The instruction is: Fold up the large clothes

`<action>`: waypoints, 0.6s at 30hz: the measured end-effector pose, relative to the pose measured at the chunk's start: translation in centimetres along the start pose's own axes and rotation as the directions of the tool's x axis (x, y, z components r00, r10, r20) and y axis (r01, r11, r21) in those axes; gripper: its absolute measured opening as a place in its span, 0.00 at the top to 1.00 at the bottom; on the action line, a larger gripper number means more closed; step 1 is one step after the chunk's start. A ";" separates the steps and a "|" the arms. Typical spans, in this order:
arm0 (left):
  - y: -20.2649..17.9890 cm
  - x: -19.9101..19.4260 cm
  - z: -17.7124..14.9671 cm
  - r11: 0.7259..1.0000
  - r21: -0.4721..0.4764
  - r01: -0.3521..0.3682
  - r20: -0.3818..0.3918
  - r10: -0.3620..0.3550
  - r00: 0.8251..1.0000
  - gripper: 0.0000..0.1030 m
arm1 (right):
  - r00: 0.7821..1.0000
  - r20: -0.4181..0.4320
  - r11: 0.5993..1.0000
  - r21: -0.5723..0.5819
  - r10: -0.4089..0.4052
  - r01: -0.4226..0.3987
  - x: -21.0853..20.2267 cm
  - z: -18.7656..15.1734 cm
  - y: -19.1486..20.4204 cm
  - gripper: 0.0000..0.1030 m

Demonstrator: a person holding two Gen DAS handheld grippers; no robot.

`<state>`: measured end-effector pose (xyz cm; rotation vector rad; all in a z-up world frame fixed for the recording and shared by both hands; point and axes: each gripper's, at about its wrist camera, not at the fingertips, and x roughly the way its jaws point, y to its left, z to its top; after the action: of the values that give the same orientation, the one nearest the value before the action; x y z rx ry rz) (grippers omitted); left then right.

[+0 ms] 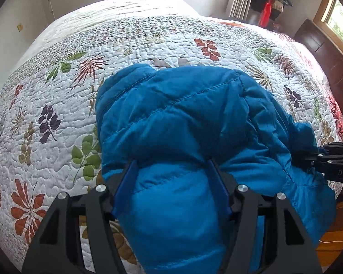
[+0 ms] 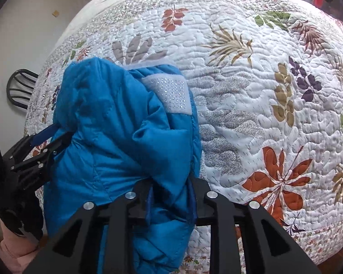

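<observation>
A puffy blue quilted jacket [image 1: 176, 114], slick nylon stitched into soft padded channels, lies bunched at the near edge of a white quilted bedspread [image 1: 57, 105] printed with rust, green, purple and tan leaves over meandering stitch lines. One fold shows a pale grey fleece patch [image 2: 169, 93] dotted with tiny sparkling studs (possibly a lining or collar piece; I cannot tell which). The jacket's lower part runs out of both views, and its sleeves cannot be made out in the heap. The black left gripper [image 1: 171, 178] stands roughly half open with a thick roll of jacket filling the gap, both blue pads pressed against the padding. The black right gripper [image 2: 171, 196] is pinched narrow on a gathered ridge of the same fabric near its edge, its fingertips buried in the folds.
</observation>
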<state>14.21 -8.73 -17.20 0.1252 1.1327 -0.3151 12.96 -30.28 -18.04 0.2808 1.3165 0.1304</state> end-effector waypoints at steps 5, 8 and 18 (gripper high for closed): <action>0.4 -4.0 -1.6 1.000 -0.031 -0.003 0.048 0.005 0.999 0.40 | 0.992 0.112 0.994 -0.093 -0.054 0.065 -5.5 -1.0 2.6 0.71; 0.2 -5.6 -2.9 0.999 -0.053 0.007 0.054 -0.004 0.999 0.40 | 0.993 0.116 0.978 -0.208 0.010 0.015 -7.0 -1.8 5.4 0.71; -1.2 -6.6 -5.9 0.997 -0.058 0.041 0.036 -0.039 0.999 0.40 | 1.000 -0.003 0.959 -0.283 0.002 -0.003 -2.9 -4.7 7.8 0.74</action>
<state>6.18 -7.16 -13.60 0.0447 1.1105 -0.3183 8.20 -22.91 -14.20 0.0384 1.2814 0.3186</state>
